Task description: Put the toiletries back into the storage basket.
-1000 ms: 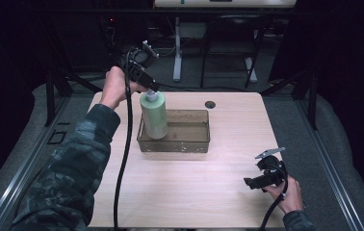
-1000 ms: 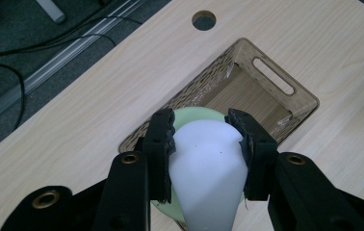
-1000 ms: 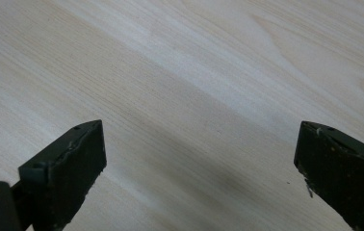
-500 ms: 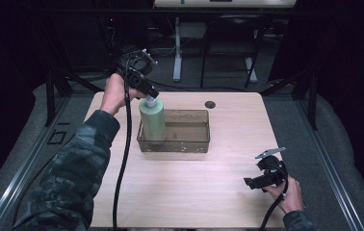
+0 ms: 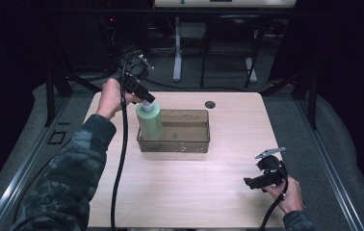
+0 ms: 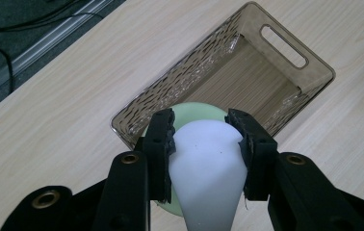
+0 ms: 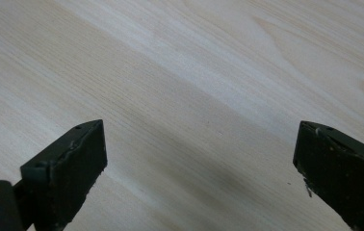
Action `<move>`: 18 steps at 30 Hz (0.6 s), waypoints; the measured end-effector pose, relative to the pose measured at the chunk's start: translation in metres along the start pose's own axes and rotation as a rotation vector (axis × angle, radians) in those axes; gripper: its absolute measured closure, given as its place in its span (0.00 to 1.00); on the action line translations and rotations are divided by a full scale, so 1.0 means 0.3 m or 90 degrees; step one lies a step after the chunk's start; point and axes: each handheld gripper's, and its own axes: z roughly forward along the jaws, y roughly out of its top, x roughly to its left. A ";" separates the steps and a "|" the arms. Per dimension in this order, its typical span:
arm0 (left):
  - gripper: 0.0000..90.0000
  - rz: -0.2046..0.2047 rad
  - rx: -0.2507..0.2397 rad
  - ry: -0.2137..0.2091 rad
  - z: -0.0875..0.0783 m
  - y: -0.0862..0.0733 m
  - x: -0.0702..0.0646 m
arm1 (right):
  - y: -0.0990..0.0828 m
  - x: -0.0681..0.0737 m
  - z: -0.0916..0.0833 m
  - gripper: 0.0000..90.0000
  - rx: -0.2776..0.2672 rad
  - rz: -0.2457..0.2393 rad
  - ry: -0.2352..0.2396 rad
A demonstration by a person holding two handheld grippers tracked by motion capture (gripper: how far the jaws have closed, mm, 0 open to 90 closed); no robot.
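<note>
A pale green bottle (image 5: 149,124) with a white cap (image 5: 148,106) stands upright at the left end of a clear brown bin (image 5: 186,145) on the wooden table. My left gripper (image 5: 144,99) comes from above and behind and is shut on the cap. In the left gripper view the white cap (image 6: 207,163) sits between the two black jaws of the gripper (image 6: 200,124). The green shoulder (image 6: 194,111) shows below it, and beyond lies the bin (image 6: 317,64) with its handle slot. My right gripper (image 5: 250,182) hovers low near the front right, open over bare wood (image 7: 199,159).
A small black round hole (image 5: 210,104) marks the table behind the bin. The left gripper's cable (image 5: 121,159) hangs across the table's left side. Dark floor and metal legs surround the table.
The left gripper has lowered the bottle a little at the bin's left end. The right gripper has stayed put.
</note>
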 end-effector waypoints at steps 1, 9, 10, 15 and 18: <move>0.70 0.001 0.002 0.001 -0.001 -0.001 0.000 | 0.000 0.000 0.000 0.05 0.000 0.000 0.000; 0.70 0.005 0.020 -0.006 -0.005 -0.007 0.002 | 0.001 -0.004 -0.003 0.05 -0.006 0.001 -0.001; 0.70 0.005 0.024 -0.006 -0.006 -0.008 0.003 | 0.000 -0.002 -0.004 0.05 -0.005 -0.001 -0.002; 0.70 -0.001 0.026 -0.009 -0.009 -0.014 0.007 | -0.001 0.003 -0.012 0.05 -0.009 -0.001 -0.005; 0.70 -0.011 0.020 -0.015 -0.009 -0.019 0.014 | 0.000 0.004 -0.012 0.05 -0.011 -0.001 -0.005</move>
